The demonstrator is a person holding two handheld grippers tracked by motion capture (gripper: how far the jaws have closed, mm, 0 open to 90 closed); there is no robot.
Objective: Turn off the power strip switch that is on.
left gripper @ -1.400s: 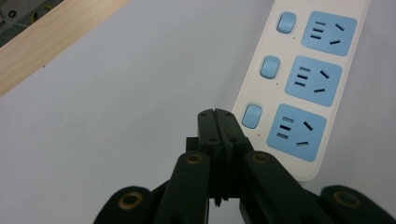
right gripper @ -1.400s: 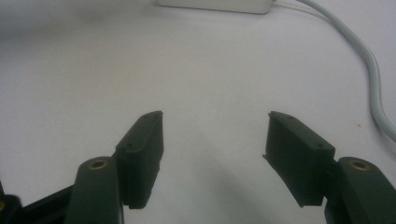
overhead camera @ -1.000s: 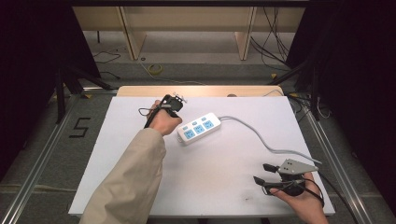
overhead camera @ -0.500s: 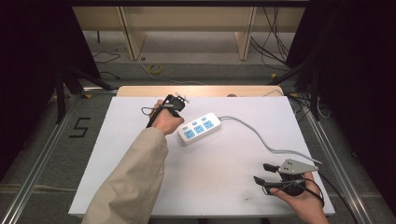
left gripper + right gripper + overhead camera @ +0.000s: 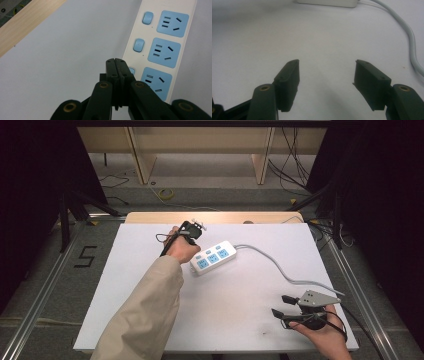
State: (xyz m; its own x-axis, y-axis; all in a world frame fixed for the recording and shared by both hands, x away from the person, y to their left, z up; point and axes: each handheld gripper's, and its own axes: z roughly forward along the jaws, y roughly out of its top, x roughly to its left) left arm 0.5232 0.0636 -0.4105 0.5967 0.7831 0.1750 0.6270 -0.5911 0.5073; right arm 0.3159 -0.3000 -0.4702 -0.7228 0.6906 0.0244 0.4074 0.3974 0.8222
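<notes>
Dark curtains and a grey floor surround a white bench (image 5: pixel 150 320), whose far edge is backed by a strip of pale wood (image 5: pixel 215 217). On the floor at the left, a black figure "5" (image 5: pixel 86 256) is marked; no other writing or brand can be read anywhere, and the power strip itself carries no legible label.

At the left of the high view, the left gripper (image 5: pixel 192 228) is held out over the far part of the bench, its fingers (image 5: pixel 117 72) clenched together with nothing between them. In the left gripper view, the closed tips are seen poised over the nearest of three small blue switches (image 5: pixel 131 71) on the white power strip (image 5: pixel 213 257), which lies flat near the middle of the bench, just beside that hand. Whether the tips are touching the switch cannot be told. The work is judged to be the pressing of the switches one by one; since the tip is at the end switch, it is judged that most or all of the row is still to be done, though the state of each switch cannot be read.

From the strip, a grey cable (image 5: pixel 280 267) is trailed rightward across the bench.

At the right, the right gripper (image 5: pixel 284 305) is rested near the front edge, well apart from the strip, with its fingers (image 5: pixel 288 80) released and empty.
</notes>
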